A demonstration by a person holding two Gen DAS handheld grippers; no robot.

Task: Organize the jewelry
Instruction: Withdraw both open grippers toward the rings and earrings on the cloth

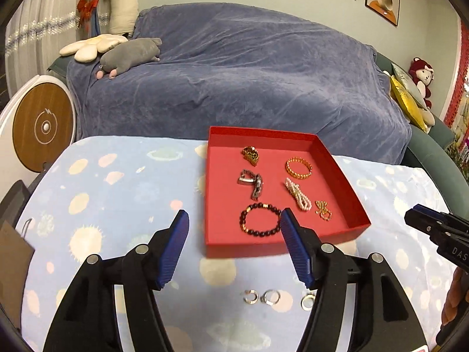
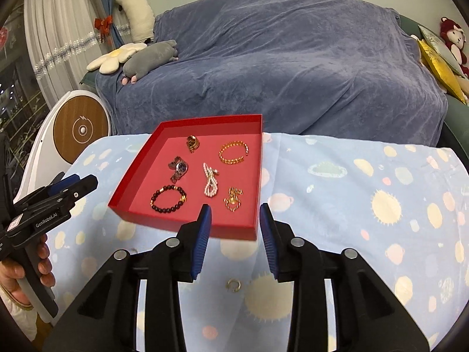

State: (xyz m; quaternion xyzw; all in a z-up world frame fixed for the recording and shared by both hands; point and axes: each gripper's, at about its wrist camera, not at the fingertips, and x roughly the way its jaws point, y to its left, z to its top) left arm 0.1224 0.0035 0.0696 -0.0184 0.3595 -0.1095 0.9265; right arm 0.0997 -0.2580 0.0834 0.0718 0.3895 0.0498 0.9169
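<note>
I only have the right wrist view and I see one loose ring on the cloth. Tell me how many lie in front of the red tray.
Observer: The left wrist view shows three small silver rings side by side on the cloth, apart from the red tray and nearer than its front wall.
Operator: Report the left gripper's jaws. I see it only from the side.
Observer: The left gripper is open with nothing between its fingers. The tray's near left corner and the dark bead bracelet show through the gap.
</note>
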